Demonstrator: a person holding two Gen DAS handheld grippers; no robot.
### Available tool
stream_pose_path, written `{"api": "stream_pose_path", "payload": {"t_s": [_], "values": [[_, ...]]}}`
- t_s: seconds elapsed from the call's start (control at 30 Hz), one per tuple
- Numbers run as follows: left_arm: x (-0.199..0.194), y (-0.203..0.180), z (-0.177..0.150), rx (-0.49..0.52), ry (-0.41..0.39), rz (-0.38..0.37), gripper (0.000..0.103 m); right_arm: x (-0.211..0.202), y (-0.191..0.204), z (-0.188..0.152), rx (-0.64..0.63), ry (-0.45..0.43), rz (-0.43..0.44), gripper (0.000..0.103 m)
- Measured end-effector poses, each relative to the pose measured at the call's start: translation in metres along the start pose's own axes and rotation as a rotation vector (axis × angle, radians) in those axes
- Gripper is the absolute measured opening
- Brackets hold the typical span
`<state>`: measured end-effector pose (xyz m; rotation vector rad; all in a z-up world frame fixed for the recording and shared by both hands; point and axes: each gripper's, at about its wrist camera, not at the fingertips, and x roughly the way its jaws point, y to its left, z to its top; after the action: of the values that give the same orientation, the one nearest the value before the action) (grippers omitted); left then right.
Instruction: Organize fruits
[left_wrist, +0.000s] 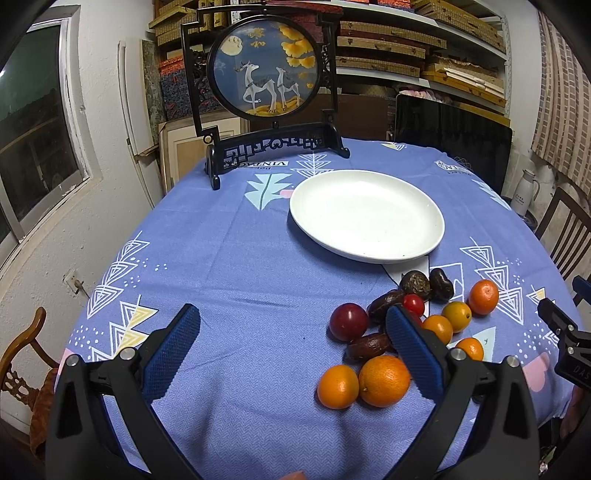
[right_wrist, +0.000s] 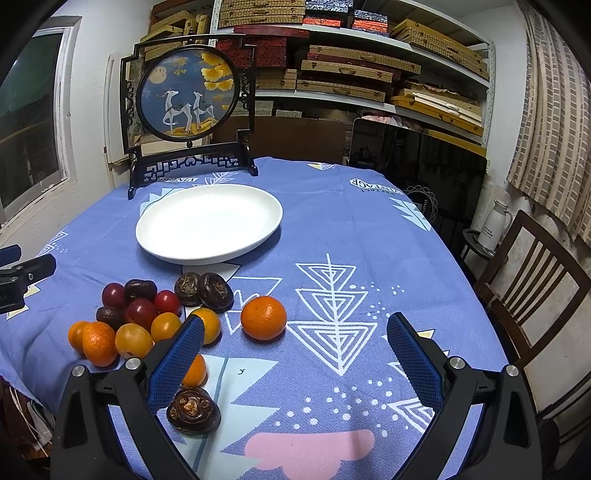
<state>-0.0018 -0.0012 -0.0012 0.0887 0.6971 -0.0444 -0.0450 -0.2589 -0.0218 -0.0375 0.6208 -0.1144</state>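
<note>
Your left claw (left_wrist: 293, 341) hangs above the blue-clothed desk (left_wrist: 229, 266) with its jaws spread wide and nothing between them. Bare cloth lies under its opening; the fruit sits off to its right side.

Centre of the workspace: the white plate (left_wrist: 369, 254) stands empty beyond the fruit, with a framed deer screen (left_wrist: 264, 77) behind it at the desk's far edge. The plate is the likely collection point, judging from the task.

The fruit lies in a loose cluster (right_wrist: 144, 317) just on the near side of the plate — oranges, red plums and dark, wrinkled fruits, many touching one another. One orange (right_wrist: 263, 317) sits apart to the right of the cluster, and one dark fruit (right_wrist: 192, 410) lies nearest you, beside the left finger of the right claw.

Your right claw (right_wrist: 295, 356) is likewise fully spread and empty, hovering over patterned cloth to the right of the cluster.

Step in hand: none of the fruit is on the plate, so the task appears to be at its start — approach and first pick.

Next move:
- Select an isolated piece first. The lone orange is the clearest target for the right claw, since no neighbour blocks the fingers.
- Centre the jaws on either side of it before closing; round fruit may roll if touched off-centre.
- Leave the packed cluster until there is room to enter it.
</note>
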Motion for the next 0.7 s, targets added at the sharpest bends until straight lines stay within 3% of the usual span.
{"api": "stream_pose_path", "payload": {"t_s": [0.7], "values": [[-0.0018, -0.0012, -0.0041, 0.030, -0.001, -0.016, 0.099, -0.0011, 0.0001, -0.0009, -0.004, 0.000, -0.007, 0.099]]}}
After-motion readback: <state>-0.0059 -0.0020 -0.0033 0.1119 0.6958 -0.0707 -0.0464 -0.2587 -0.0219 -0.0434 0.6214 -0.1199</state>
